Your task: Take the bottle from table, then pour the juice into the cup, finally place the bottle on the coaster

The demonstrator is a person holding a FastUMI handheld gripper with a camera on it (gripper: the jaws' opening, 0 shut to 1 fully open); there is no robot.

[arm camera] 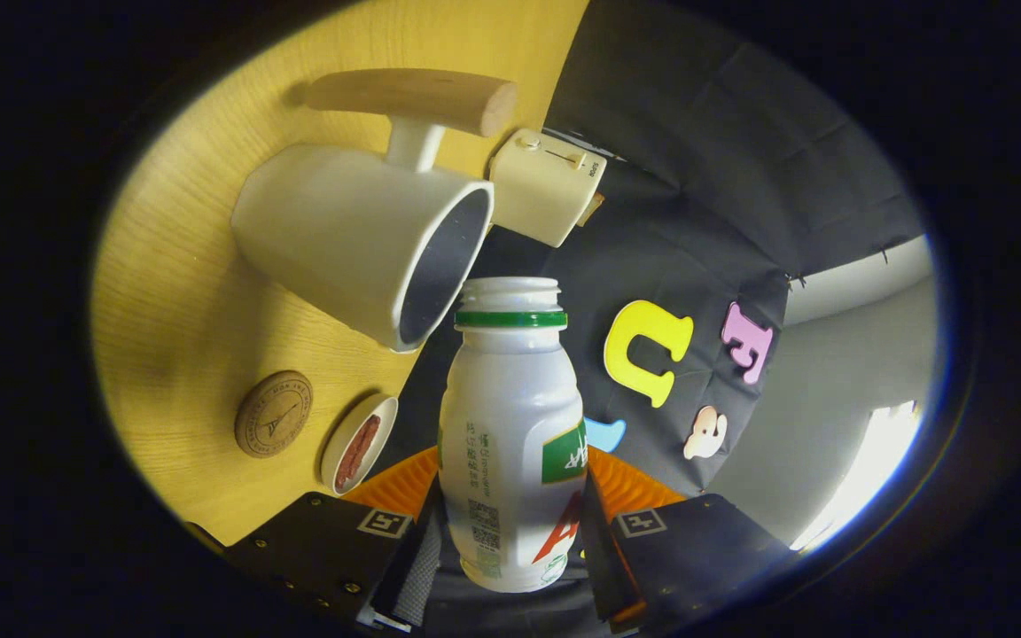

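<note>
A white plastic bottle with a green neck ring and an uncapped mouth sits between my fingers, and my gripper is shut on its body. The whole view is rolled sideways, so the bottle is tipped relative to the table. Just beyond the bottle's mouth is the open rim of a white cup with a wooden handle, standing on the yellow wooden table. No liquid is visible at the mouth. A round cork coaster lies on the table, beside my fingers and on the near side of the cup.
A small white dish holding something reddish lies next to the coaster. A cream toaster-like appliance stands past the cup against the black cloth wall. A pale wall and a bright window lie beyond the cloth.
</note>
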